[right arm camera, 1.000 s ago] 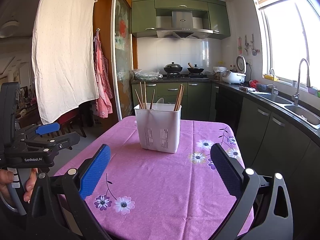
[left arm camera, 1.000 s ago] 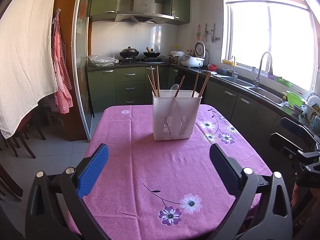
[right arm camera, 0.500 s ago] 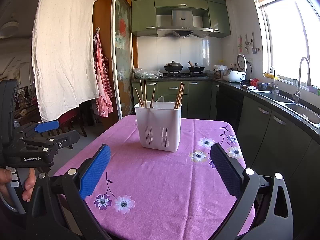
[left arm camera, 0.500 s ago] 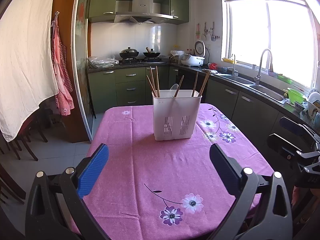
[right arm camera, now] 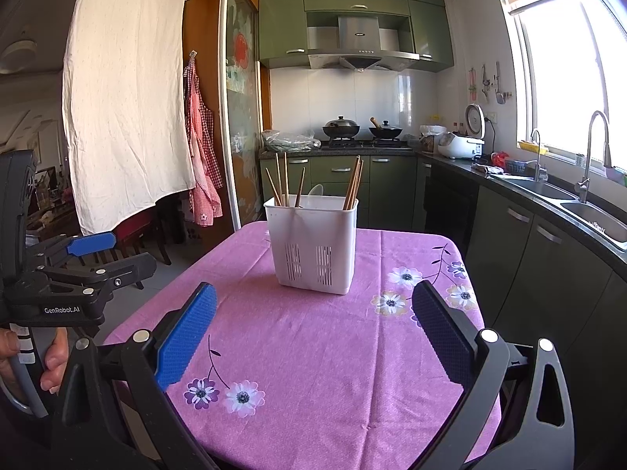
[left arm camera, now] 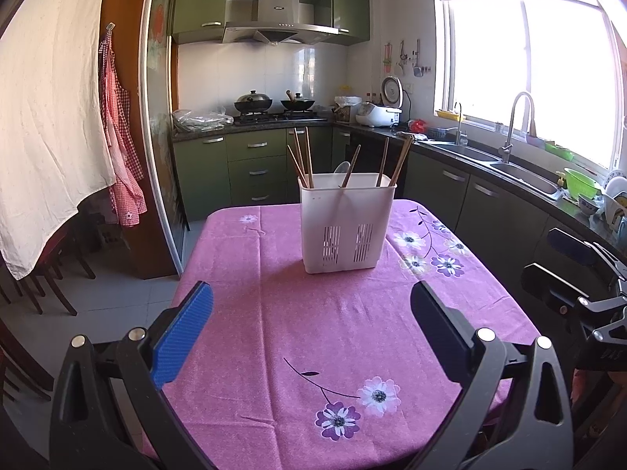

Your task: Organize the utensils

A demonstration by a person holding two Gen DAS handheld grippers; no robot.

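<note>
1. Two tongs are in view: the left tongs (left arm camera: 311, 327) and the right tongs (right arm camera: 313, 327), both with fingers spread wide and holding nothing, both low over the near edge of the desk (left arm camera: 274, 313).
2. The white utensil holder (left arm camera: 347, 225) stands upright on the pink cloth, straight ahead of both tongs and well beyond their tips.
3. The chopsticks (left arm camera: 303, 160) stand in the holder in loose groups toward its two ends, leaning at different angles. A pale spoon (left arm camera: 341, 168) shows just above the rim between them.
4. No utensil lies loose on the cloth. This arrangement fits either sorting still to come or sorting already completed.
5. Judgement: should a stick need handling, approach from above, close on a single shaft near its upper end, and lift along its lean. The holder looks light and may tip.
</note>
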